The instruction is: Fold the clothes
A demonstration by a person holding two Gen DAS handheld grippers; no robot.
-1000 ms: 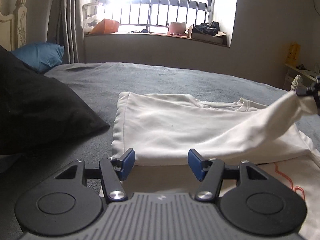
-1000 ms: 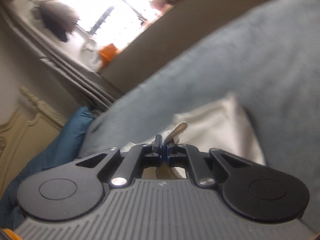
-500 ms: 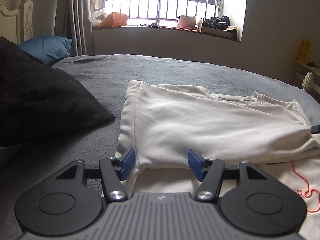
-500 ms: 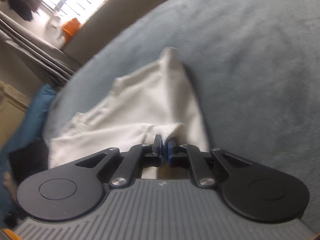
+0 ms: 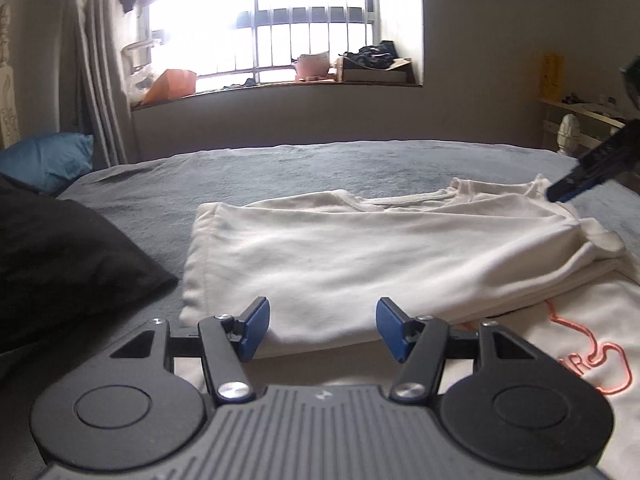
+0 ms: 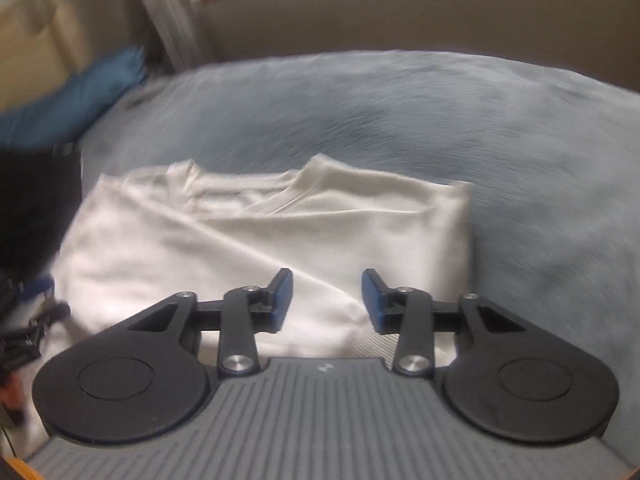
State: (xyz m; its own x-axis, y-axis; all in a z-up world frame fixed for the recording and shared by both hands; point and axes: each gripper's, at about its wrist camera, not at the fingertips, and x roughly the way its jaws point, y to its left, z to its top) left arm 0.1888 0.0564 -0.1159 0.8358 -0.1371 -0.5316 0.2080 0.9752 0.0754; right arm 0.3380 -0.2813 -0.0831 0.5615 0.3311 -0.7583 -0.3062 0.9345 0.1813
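White shirt (image 5: 360,256) lying on the grey bed (image 5: 280,168), part-folded: one side panel already turned over the body, collar toward the window, folded edge facing the near side. Printed front with an orange outline (image 5: 592,364) showing at lower right in the left wrist view. Black pillow (image 5: 60,256) just beside the shirt's left edge, blue pillow (image 5: 44,160) further back.

Left hand-held gripper (image 5: 323,330) released, jaws apart, hovering just off the near folded edge with nothing between the pads. Right hand-held gripper (image 6: 326,300) also released: jaws just been opening, no cloth pinched between them, shirt (image 6: 280,232) lying flat beneath and ahead. Right wrist view smeared by motion, so fine creases there hard to read.

Risks from here, as a judgement:
- Freshly dropped sleeve at the far right (image 5: 600,236) sitting bunched rather than flat; likely to leave a lump in the next fold.
- Grabbing only the top layer at the near edge would peel the fold open instead of carrying the stack.
- Uneven pick-up points between the two sides would skew the fold line.
- Soft bedding may ruck up and drag the shirt's underside.
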